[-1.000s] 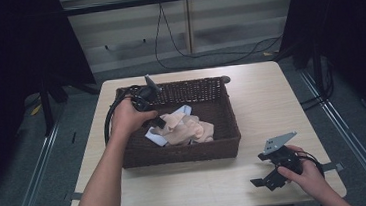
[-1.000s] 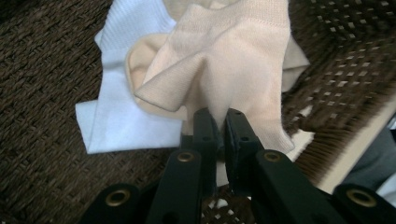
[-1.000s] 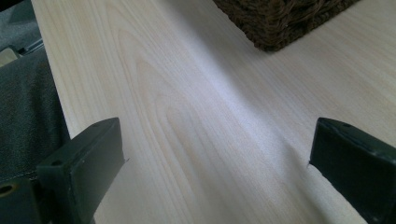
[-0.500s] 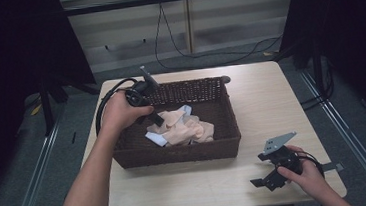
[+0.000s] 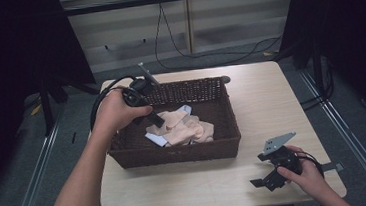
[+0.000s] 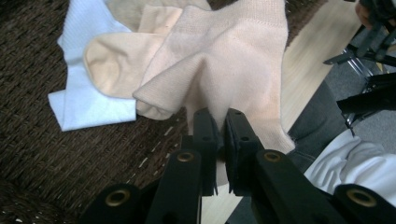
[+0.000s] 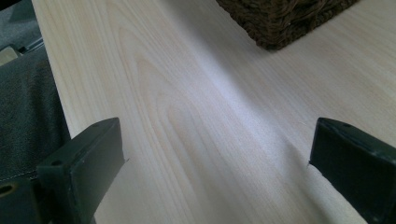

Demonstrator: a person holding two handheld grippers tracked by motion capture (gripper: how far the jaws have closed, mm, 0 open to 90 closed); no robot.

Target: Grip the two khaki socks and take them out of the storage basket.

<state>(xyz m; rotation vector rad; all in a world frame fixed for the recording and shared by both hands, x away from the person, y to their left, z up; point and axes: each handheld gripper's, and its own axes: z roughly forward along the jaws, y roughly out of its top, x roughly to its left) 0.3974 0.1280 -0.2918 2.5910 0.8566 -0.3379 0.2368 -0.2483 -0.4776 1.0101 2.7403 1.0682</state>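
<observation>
The left claw (image 6: pixel 217 140) is pinching a beige sock (image 6: pixel 233 70) and lifting it from the basket (image 5: pixel 175 151). The right claw (image 7: pixel 215 163) is resting spread on the desk (image 7: pixel 187 93). Next, judging by this, the sock needs carrying clear over the rim.

A pale wooden table (image 5: pixel 261 101) carries a dark wicker basket (image 5: pixel 175 152).

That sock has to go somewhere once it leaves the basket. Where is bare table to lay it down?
Bare table lies right of the basket, up to the far edge. A narrower strip runs along the near edge, between the basket and the right gripper. Inside the basket is crowded: the left gripper pinches a peach sock above other socks.
</observation>
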